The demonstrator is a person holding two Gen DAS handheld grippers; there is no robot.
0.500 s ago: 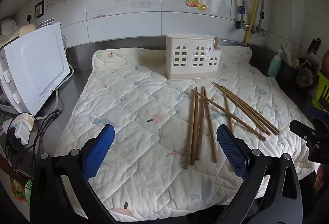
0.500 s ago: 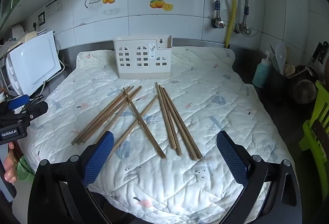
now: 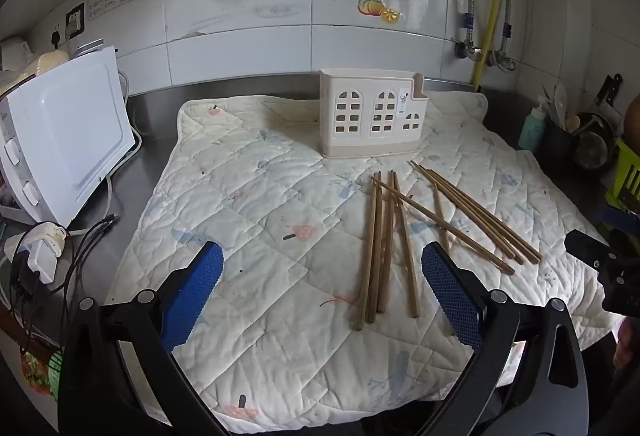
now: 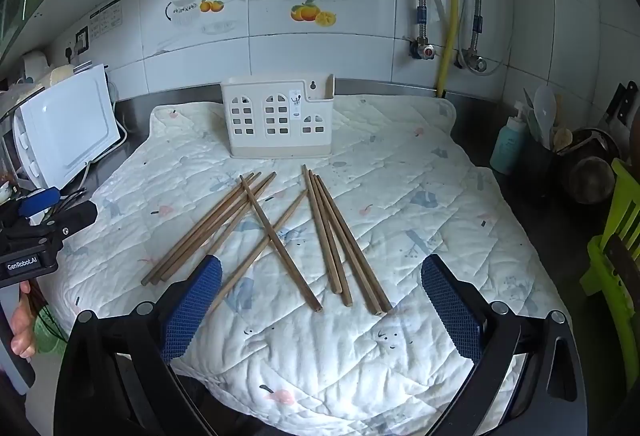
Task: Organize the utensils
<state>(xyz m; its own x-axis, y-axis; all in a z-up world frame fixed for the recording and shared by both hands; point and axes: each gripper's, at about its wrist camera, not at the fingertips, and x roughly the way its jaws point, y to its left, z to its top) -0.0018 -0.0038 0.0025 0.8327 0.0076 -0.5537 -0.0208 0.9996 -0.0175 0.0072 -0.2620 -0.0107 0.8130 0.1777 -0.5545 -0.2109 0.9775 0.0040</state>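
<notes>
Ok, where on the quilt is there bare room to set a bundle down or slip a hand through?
Free: the quilt between the white appliance and the chopsticks, and the strip to the right of the chopsticks, toward the dispenser bottle. Crowded: the middle in front of the holder, where the chopsticks cross. Both grippers, left and right, are open and empty.

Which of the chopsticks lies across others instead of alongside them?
The chopstick running from the left bunch's far tips toward the near middle. It rests on top, crossing one lone slanted stick; the rest lie side by side in two bunches.
</notes>
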